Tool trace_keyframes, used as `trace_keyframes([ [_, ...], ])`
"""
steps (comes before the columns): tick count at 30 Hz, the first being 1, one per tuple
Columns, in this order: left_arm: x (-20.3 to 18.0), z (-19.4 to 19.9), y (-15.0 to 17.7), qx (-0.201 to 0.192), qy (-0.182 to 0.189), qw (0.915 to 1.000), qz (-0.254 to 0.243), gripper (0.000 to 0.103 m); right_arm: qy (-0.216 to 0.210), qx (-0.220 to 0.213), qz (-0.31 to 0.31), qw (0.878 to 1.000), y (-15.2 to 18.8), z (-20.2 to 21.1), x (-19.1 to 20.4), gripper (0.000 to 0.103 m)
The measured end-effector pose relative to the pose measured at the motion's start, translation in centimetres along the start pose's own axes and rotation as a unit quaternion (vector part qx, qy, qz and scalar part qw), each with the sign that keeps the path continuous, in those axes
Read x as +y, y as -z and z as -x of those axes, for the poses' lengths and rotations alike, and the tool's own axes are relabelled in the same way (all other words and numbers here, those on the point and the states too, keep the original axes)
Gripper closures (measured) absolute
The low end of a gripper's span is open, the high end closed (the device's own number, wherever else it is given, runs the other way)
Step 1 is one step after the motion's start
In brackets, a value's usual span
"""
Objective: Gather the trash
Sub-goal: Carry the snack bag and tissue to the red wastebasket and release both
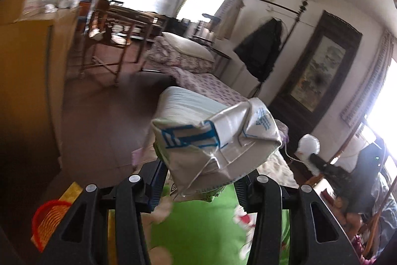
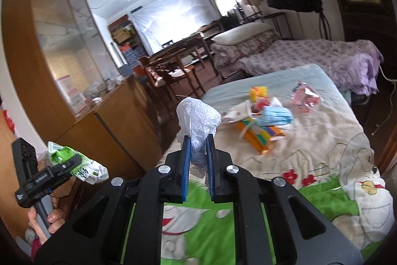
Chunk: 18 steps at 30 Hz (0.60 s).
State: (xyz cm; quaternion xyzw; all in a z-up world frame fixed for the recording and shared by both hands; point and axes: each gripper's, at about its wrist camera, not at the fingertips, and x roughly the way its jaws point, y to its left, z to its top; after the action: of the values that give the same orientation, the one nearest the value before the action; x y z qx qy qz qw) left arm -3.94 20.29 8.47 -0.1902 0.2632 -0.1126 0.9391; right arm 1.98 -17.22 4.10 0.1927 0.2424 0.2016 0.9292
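My left gripper [image 1: 201,180] is shut on a crushed white carton with blue print [image 1: 213,140] and holds it in the air over the bed. The same carton shows its green side in the right wrist view [image 2: 74,163], held by the left gripper [image 2: 72,165] at the lower left. My right gripper [image 2: 198,155] is shut on a crumpled white plastic bag [image 2: 198,118] above the bed's near edge. More trash lies on the bed: an orange and yellow wrapper [image 2: 258,133], a blue face mask [image 2: 276,116] and a pink packet [image 2: 305,94].
The bed has a green cartoon sheet [image 2: 322,165]. A wooden cabinet [image 2: 62,81] stands to the left. A red basket [image 1: 49,220] sits at the lower left. A second bed with purple bedding [image 2: 322,54], a table and chairs [image 2: 173,61] lie beyond.
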Motion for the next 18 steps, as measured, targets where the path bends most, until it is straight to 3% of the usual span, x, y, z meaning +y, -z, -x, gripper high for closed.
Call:
trace_keyframes([
  [7, 7.0, 3.9, 2.8, 0.002, -0.058, 0.9973, 0.044, 0.055, -0.030, 0.020, 0.044, 0.998, 1.2, 0.0, 5.0, 0.089],
  [12, 12.5, 3.5, 5.5, 0.027, -0.097, 0.9914, 0.083, 0.054, -0.041, 0.045, 0.074, 0.995, 2.6, -1.4, 8.1, 0.089],
  [14, 14.6, 2.9, 6.6, 0.046, -0.129, 0.9861, 0.095, 0.040, -0.044, 0.060, 0.086, 0.994, 3.3, -2.2, 9.3, 0.089],
  [15, 15.7, 2.9, 7.4, 0.054, -0.150, 0.9816, 0.105, 0.022, -0.046, 0.068, 0.093, 0.992, 3.7, -2.7, 9.9, 0.089],
  [16, 16.8, 2.9, 8.0, 0.058, -0.166, 0.9775, 0.117, 0.015, -0.048, 0.075, 0.099, 0.991, 4.0, -3.1, 10.4, 0.089],
  [18, 19.0, 3.3, 9.2, 0.065, -0.177, 0.9711, 0.146, 0.015, -0.052, 0.086, 0.109, 0.989, 4.6, -3.9, 11.5, 0.089],
])
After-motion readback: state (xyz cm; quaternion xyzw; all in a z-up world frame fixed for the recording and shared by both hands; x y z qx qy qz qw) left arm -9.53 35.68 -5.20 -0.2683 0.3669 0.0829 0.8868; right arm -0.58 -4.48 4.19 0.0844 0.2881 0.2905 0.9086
